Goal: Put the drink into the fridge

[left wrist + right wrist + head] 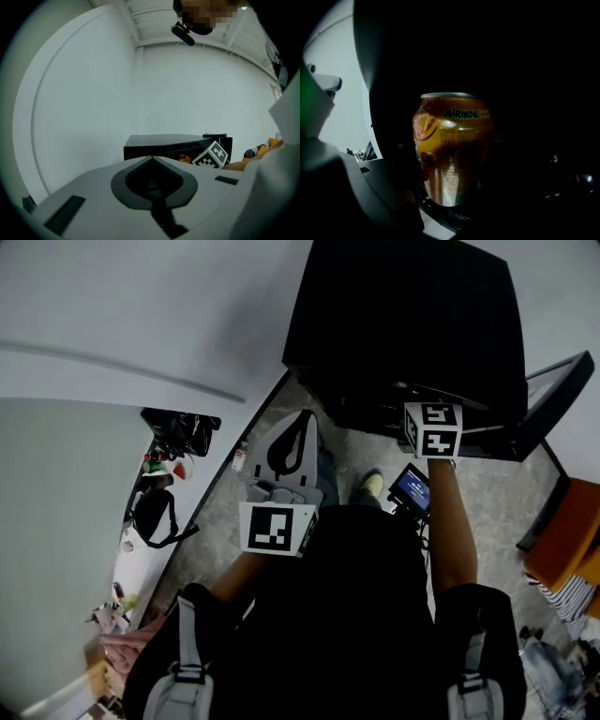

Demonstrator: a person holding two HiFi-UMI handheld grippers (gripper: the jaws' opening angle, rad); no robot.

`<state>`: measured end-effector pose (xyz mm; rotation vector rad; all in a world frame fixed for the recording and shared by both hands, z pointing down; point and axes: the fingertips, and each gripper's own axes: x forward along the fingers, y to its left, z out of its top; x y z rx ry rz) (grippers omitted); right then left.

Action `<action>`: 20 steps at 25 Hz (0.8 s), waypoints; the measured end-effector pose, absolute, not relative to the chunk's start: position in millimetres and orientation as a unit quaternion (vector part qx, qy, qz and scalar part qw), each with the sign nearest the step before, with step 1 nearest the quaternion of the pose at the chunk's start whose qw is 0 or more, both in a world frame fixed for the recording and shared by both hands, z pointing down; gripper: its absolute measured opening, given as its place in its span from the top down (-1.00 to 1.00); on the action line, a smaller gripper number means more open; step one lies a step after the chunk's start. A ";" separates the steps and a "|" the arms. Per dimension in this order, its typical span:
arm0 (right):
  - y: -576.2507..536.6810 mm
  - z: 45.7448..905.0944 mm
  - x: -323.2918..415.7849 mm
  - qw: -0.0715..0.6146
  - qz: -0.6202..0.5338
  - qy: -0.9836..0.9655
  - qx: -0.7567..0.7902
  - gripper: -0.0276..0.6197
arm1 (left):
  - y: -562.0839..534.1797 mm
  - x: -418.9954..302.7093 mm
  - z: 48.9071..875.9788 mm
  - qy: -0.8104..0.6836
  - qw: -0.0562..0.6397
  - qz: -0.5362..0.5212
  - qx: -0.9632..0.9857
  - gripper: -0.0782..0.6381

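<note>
Can (452, 150) gripped by right tool (432, 426), inside dark fridge (403, 324)

**Three vantage points, one fridge**

From the head, steeply down and from high above: over the person's torso (366, 596) to the floor (225, 521), the black fridge (403, 324) straight ahead. From the right gripper (450, 187), inside the dark fridge, very near the drink can (452, 147); shares with the head view only a sliver of wall-side clutter (358, 153) at far left. From the left gripper (152, 164), along its jaws and tilted upward at a pale wall (93, 93), well back from the fridge (173, 143); shares with the head view that fridge and the right gripper's marker cube (213, 157)
</note>
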<state>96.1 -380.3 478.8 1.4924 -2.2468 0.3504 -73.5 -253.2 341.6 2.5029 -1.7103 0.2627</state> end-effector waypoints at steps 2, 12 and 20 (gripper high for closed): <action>-383.1 478.6 93.7 0.208 0.125 -0.809 0.535 -0.14 | -252.9 -76.0 343.1 -0.563 0.047 0.090 0.820 0.76; -354.1 472.3 108.6 0.232 0.089 -0.799 0.547 -0.13 | -251.4 -69.9 345.3 -0.556 0.048 0.087 0.825 0.76; -332.4 471.4 114.5 0.195 0.116 -0.790 0.569 0.25 | -249.5 -58.4 342.5 -0.549 0.050 0.081 0.831 0.76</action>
